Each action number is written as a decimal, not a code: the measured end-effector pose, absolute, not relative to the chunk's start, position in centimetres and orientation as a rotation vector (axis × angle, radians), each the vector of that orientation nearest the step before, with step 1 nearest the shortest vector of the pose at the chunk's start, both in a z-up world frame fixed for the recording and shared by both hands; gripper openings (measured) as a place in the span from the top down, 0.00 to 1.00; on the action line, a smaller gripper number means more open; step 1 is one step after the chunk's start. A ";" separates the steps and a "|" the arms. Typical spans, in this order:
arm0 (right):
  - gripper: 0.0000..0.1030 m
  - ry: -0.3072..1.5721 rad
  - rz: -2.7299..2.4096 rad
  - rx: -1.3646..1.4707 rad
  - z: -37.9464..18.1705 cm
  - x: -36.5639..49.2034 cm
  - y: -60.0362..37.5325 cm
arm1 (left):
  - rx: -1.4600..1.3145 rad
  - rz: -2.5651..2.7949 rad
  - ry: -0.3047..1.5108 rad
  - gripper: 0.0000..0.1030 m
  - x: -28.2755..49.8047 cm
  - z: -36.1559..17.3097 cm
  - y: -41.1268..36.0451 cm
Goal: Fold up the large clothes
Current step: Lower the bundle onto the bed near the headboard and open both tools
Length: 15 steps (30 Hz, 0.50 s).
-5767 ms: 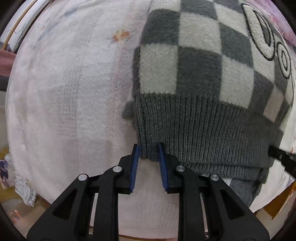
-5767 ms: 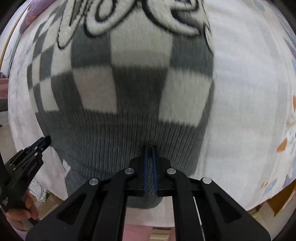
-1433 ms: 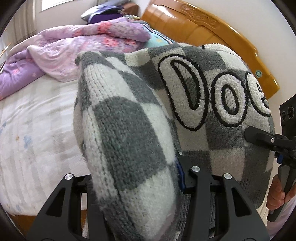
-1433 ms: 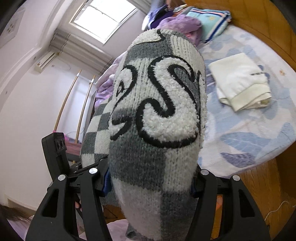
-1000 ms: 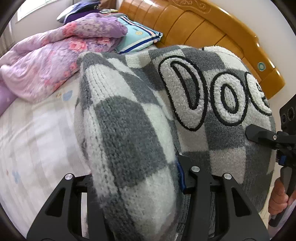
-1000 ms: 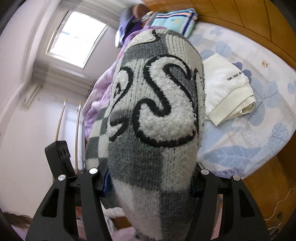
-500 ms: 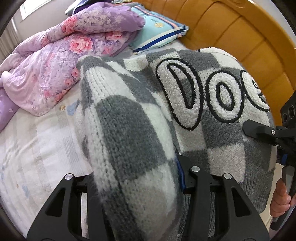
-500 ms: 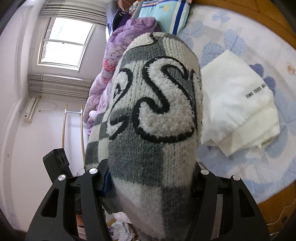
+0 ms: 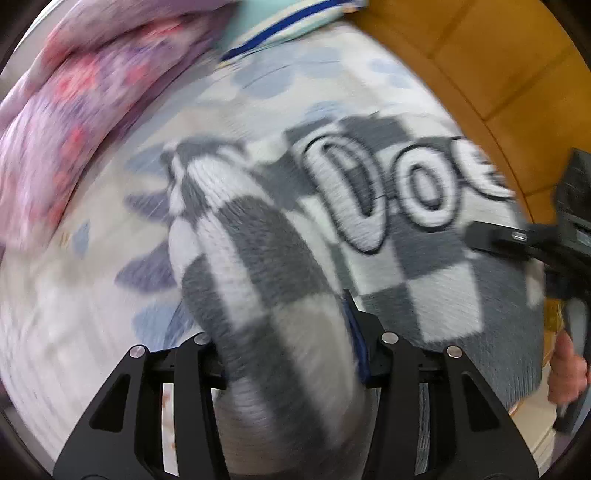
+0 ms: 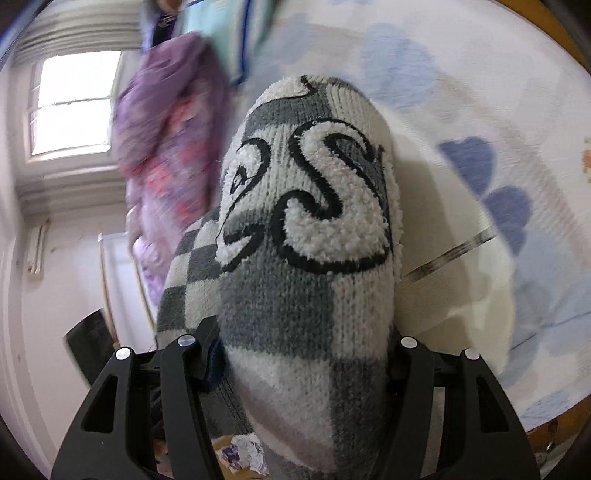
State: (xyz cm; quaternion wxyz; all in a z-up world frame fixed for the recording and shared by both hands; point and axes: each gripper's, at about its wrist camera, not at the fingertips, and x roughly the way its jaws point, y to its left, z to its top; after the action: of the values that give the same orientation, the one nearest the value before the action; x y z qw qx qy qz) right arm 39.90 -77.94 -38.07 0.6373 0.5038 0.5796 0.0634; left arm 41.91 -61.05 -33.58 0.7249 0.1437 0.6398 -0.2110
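Left wrist view: the left gripper (image 9: pixel 286 343) is clamped on a thick fold of the grey-and-white checked sweater (image 9: pixel 258 266), which bulges up between its fingers and hides most of the gap. The knit spreads toward 2 o'clock, where fuzzy white letters outlined in black (image 9: pixel 399 195) show. At 3 o'clock the right gripper (image 9: pixel 491 236) touches the sweater's far edge, a hand (image 9: pixel 567 373) on its handle at 4 o'clock. Beneath lies a pale bedsheet with blue flowers (image 9: pixel 110 240). A purple floral quilt (image 9: pixel 55 122) sits at 10 o'clock, a striped pillow (image 9: pixel 280 22) at 12 o'clock, a wooden headboard (image 9: pixel 480 62) at 1 o'clock. The picture is blurred.

Right wrist view: the right gripper (image 10: pixel 303 354) pinches a bunched roll of the sweater (image 10: pixel 306 295), held above the bedsheet (image 10: pixel 498 110). A folded cream garment (image 10: pixel 443 280) lies on the sheet at 3 o'clock, partly behind the roll. The quilt (image 10: pixel 170 147) is at 10 o'clock, a window (image 10: pixel 70 107) beyond it.
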 end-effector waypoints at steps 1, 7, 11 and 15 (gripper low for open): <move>0.42 1.328 0.129 1.165 -39.0 39.9 -78.9 | 0.341 -0.473 1.400 0.53 42.0 -33.9 -61.7; 0.09 1.479 -0.084 0.863 -39.4 40.0 -78.9 | 0.317 -0.356 1.575 0.47 42.7 -38.1 -59.8; 0.09 1.494 -0.215 0.704 -36.3 38.0 -79.0 | 0.288 -0.283 1.593 0.43 41.6 -37.2 -56.3; 0.11 1.383 -0.304 0.475 -32.9 35.9 -79.2 | 0.493 -0.193 1.441 0.44 40.1 -34.3 -55.8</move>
State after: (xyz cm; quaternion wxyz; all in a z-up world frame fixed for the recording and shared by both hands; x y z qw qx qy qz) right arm 35.89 -79.18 -32.91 0.7340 0.2160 0.6288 -0.1385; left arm 40.07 -55.84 -34.32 0.7195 0.2231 0.6519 -0.0873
